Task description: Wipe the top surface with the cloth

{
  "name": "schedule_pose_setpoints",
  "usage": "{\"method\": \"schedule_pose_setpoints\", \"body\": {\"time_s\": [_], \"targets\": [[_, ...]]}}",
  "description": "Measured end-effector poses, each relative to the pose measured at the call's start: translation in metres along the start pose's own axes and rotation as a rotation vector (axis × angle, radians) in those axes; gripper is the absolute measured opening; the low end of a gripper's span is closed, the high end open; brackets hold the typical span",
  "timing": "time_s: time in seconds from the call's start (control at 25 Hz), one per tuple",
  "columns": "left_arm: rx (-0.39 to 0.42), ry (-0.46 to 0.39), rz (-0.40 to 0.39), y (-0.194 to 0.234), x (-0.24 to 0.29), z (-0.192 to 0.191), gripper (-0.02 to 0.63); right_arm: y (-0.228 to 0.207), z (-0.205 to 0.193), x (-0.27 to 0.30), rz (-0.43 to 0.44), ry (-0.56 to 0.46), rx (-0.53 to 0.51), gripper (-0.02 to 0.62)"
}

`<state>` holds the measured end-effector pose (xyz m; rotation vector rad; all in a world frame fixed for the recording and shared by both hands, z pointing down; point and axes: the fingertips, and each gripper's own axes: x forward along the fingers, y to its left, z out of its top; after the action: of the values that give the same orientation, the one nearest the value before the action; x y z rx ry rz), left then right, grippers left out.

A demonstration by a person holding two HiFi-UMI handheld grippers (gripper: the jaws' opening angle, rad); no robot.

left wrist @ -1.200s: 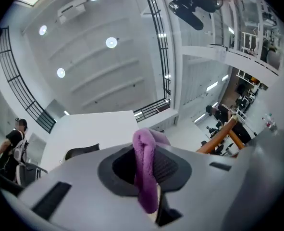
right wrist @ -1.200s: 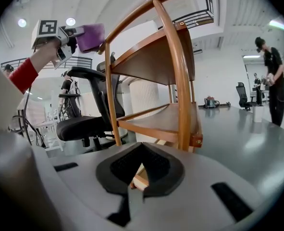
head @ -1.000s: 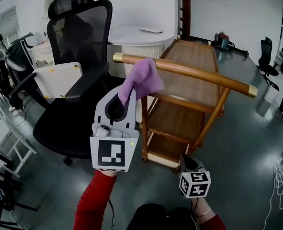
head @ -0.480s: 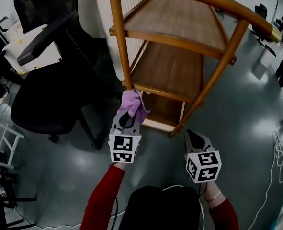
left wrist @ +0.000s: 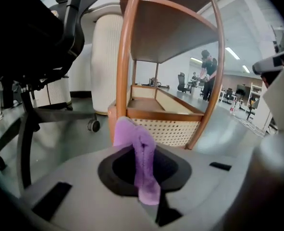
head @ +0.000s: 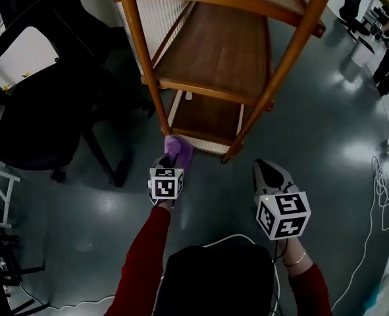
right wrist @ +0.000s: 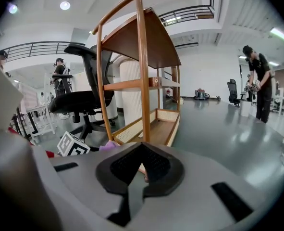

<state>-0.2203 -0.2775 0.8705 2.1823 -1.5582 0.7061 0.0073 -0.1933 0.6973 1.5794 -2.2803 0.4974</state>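
A purple cloth is pinched in my left gripper, held low near the floor just in front of the wooden cart's bottom shelf. In the left gripper view the cloth hangs folded between the shut jaws, with the cart's rattan-edged bottom tray right ahead. My right gripper hangs beside the cart's front right leg, jaws shut with nothing in them. The cart's top surface rises far above both grippers in the right gripper view.
A black office chair stands left of the cart, its wheeled base close to the left gripper. A white ribbed cylinder stands behind the cart. A person stands far right. The glossy grey floor stretches right.
The view has tipped steeply down. My left gripper with the cloth has dropped from the cart's top handle level to near the floor by the bottom shelf. The right gripper stays low.
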Motion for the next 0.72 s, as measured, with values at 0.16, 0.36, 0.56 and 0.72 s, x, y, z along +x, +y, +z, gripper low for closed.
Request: {"method": "schedule_pose_setpoints", "body": {"time_s": [0.16,0.36,0.56,0.72], "targets": [[-0.005,0.008,0.002,-0.001,-0.001,-0.001,0.054,-0.004,-0.009,-0.003,-0.002,0.013,0.01,0.011],[0.01,-0.15,-0.065,-0.024,-0.033,0.06,0.054,0.004,-0.005,0.008,0.008,0.007,0.029,0.011],[0.154,-0.521,-0.178,-0.061,-0.156,0.215,0.054,0.031,0.033,0.023,0.033,-0.029,0.025,0.011],[0.308,-0.885,-0.249,-0.116,-0.286,0.364,0.054,0.018,0.087,0.01,0.021,-0.116,0.013,0.011]]}}
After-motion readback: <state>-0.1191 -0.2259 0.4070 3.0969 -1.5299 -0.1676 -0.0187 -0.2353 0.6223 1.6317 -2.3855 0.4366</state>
